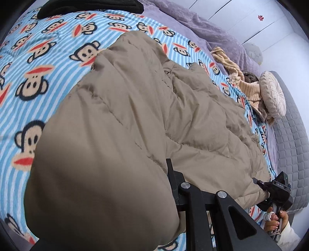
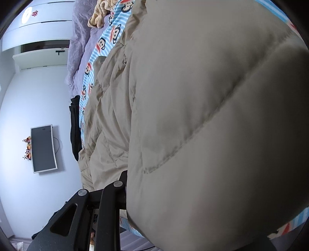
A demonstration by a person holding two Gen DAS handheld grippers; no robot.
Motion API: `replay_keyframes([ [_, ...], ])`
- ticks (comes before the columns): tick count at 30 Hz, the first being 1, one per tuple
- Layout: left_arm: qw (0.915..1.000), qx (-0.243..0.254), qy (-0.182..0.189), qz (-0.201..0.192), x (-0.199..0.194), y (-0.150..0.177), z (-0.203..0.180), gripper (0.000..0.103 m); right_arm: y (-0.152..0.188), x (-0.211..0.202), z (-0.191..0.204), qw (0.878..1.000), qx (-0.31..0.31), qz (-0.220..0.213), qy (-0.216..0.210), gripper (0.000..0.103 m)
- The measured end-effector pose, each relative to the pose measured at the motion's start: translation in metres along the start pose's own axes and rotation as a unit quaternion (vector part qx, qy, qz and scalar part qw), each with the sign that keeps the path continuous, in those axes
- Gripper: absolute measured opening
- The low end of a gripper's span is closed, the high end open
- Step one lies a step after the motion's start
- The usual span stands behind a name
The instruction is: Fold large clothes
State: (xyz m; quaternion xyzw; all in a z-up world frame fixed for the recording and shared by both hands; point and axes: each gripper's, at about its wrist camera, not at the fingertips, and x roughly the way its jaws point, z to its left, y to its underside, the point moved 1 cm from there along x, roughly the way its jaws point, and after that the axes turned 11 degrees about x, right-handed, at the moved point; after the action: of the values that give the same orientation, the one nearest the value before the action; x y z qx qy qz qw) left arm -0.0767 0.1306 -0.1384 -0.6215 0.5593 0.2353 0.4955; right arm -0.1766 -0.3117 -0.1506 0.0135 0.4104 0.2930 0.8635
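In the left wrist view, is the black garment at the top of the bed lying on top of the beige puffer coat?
No. The black garment lies apart from the beige puffer coat, with monkey-print blanket between them.

1. Blue-and-white striped fleece blanket with a cartoon monkey-face print (image 1: 48, 81): spread flat over the bed.
2. Lilac textured bedspread (image 1: 208, 32): lies along the far edge of the striped blanket.
3. Black fabric item (image 1: 90, 7): lies at the top edge of the left wrist view, on the striped blanket.
4. Crumpled beige ribbed knit garment (image 1: 249, 86): lies at the blanket's edge, touching the round cushion.
5. Round cream pleated cushion (image 1: 274, 94): leans against the grey quilted bed frame (image 1: 293, 146).
6. Flat dark screen with a white frame (image 2: 43, 148): mounted on the white wall (image 2: 29, 100).
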Motion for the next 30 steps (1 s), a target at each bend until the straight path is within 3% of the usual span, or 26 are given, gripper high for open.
replay_keyframes([
  [2,0.9998,-0.008,-0.014,0.009,0.004,0.007,0.001,0.022,0.007,-0.002,-0.011,1.000,0.010,0.005,0.004,0.028],
  [4,0.9992,-0.013,-0.035,0.012,0.004,0.009,0.001,0.031,0.007,-0.006,-0.018,1.000,0.016,0.005,0.008,0.032],
  [8,0.9973,-0.024,-0.069,0.014,-0.013,0.010,0.003,0.043,0.000,-0.008,-0.001,0.999,0.003,-0.006,0.044,0.043],
  [11,0.9952,-0.038,-0.090,0.001,-0.038,0.013,0.008,0.043,0.000,-0.023,0.004,0.997,-0.014,-0.024,0.074,0.049],
  [15,0.9880,-0.046,-0.145,-0.025,-0.065,0.012,0.017,0.043,0.003,-0.045,0.001,0.991,-0.015,-0.056,0.120,0.049],
  [17,0.9863,-0.058,-0.152,-0.027,-0.068,0.008,0.025,0.043,0.005,-0.056,-0.007,0.988,-0.001,-0.068,0.137,0.049],
  [21,0.9824,-0.040,-0.183,-0.001,-0.043,-0.001,0.030,0.043,0.004,-0.072,-0.024,0.979,0.045,-0.095,0.174,0.049],
  [26,0.9753,-0.013,-0.215,0.047,-0.004,0.000,0.029,0.045,-0.002,-0.081,-0.032,0.970,0.039,-0.111,0.214,0.049],
  [29,0.9680,0.006,-0.243,0.063,0.002,-0.004,0.028,0.058,-0.001,-0.092,-0.042,0.967,0.038,-0.115,0.225,0.049],
  [30,0.9671,0.010,-0.245,0.067,0.001,-0.005,0.026,0.058,0.001,-0.100,-0.047,0.966,0.038,-0.116,0.229,0.049],
])
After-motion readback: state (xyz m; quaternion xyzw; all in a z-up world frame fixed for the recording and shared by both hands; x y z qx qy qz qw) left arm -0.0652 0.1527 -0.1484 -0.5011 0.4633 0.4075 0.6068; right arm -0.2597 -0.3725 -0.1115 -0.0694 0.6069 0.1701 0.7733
